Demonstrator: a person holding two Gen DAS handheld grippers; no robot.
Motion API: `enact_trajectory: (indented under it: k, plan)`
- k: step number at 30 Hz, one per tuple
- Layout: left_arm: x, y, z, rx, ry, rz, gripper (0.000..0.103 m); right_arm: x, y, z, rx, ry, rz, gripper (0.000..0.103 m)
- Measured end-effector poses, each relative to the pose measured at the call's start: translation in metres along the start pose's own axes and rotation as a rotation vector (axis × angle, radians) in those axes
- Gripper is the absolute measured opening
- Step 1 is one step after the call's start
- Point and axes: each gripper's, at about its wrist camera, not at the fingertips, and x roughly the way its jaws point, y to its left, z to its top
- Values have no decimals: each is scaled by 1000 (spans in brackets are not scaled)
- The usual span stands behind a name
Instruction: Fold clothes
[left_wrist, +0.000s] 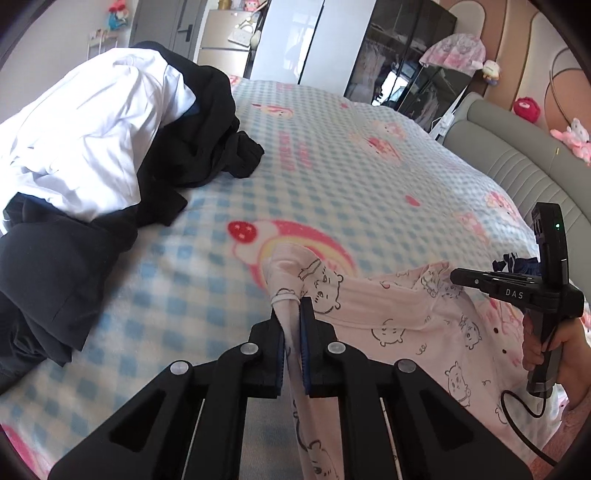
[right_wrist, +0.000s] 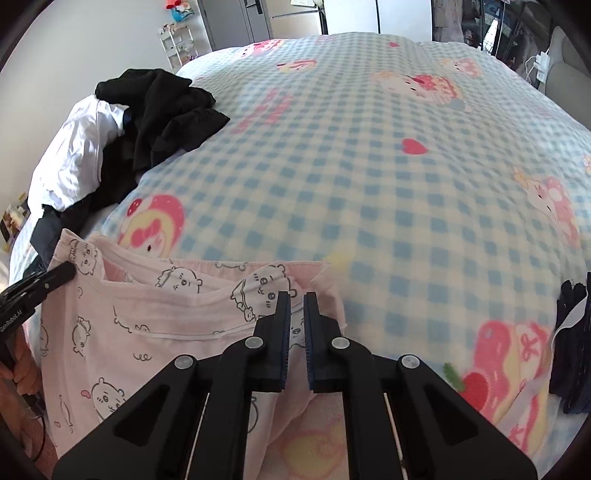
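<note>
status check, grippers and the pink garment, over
Left gripper shut on pink garment. Right gripper shut on it too. Garment slack between. Dark clothes pile off aside.

The left gripper (left_wrist: 295, 306) points forward and down, jaws pinched together on pink fabric. The right gripper (right_wrist: 297, 306) tilts down more steeply, jaws likewise clamped on pink cloth. A hand (left_wrist: 543, 345) wraps the right gripper's handle at the near right.
</note>
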Motion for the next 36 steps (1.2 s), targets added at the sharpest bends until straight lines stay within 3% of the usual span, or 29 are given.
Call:
enact_trajectory:
  k: [1, 2, 4, 7, 9, 12, 13, 16, 17, 18, 20, 26, 29, 30, 31, 33, 35, 36]
  plan:
    - [3, 3, 1, -11, 5, -10, 8, -1, -2, 3, 11, 3, 36, 8]
    - [5, 8, -1, -41, 9, -29, 8, -2, -5, 5, 22, 6, 71, 22]
    - [9, 18, -5, -99, 17, -65, 8, 8, 2, 9, -19, 62, 110, 37]
    - [16, 23, -12, -128, 46, -63, 9, 33, 18, 8, -105, 144, 49, 39]
    - [20, 22, -12, -122, 55, -58, 9, 41, 21, 9, -115, 145, 4, 40]
    - [19, 19, -12, -108, 49, -53, 9, 42, 28, 9, -146, 123, -37, 54]
    - [20, 19, -12, -108, 48, -55, 9, 42, 31, 9, -159, 114, -47, 64]
    - [22, 19, -11, -106, 48, -52, 9, 47, 30, 9, -163, 120, -23, 60]
    - [21, 19, -10, -102, 43, -49, 9, 49, 28, 9, -158, 127, -6, 36]
    - [20, 18, -10, -99, 38, -45, 9, 46, 27, 10, -148, 112, 5, 24]
    - [16, 17, -9, -92, 15, -45, 9, 30, 27, 10, -131, 51, 23, 12]
    - [9, 19, -6, -104, -24, -58, 9, -34, 27, 11, -107, -149, 40, 11]
    - [19, 21, -7, -122, 21, -22, 14, -27, 7, 13, -39, -129, 13, 11]
    - [26, 23, -8, -135, 61, -13, 24, -18, -1, 14, -9, -100, -3, 11]
    - [33, 26, -10, -148, 100, -3, 56, -9, -10, 14, 20, -70, -19, 12]
    - [38, 27, -11, -156, 127, 0, 60, 4, -19, 8, 60, -4, -62, 27]
    - [35, 26, -11, -149, 107, -11, 60, 1, -19, 0, 93, -2, -8, 67]
    - [34, 25, -11, -145, 100, -23, 60, 1, -19, -4, 103, 0, 27, 75]
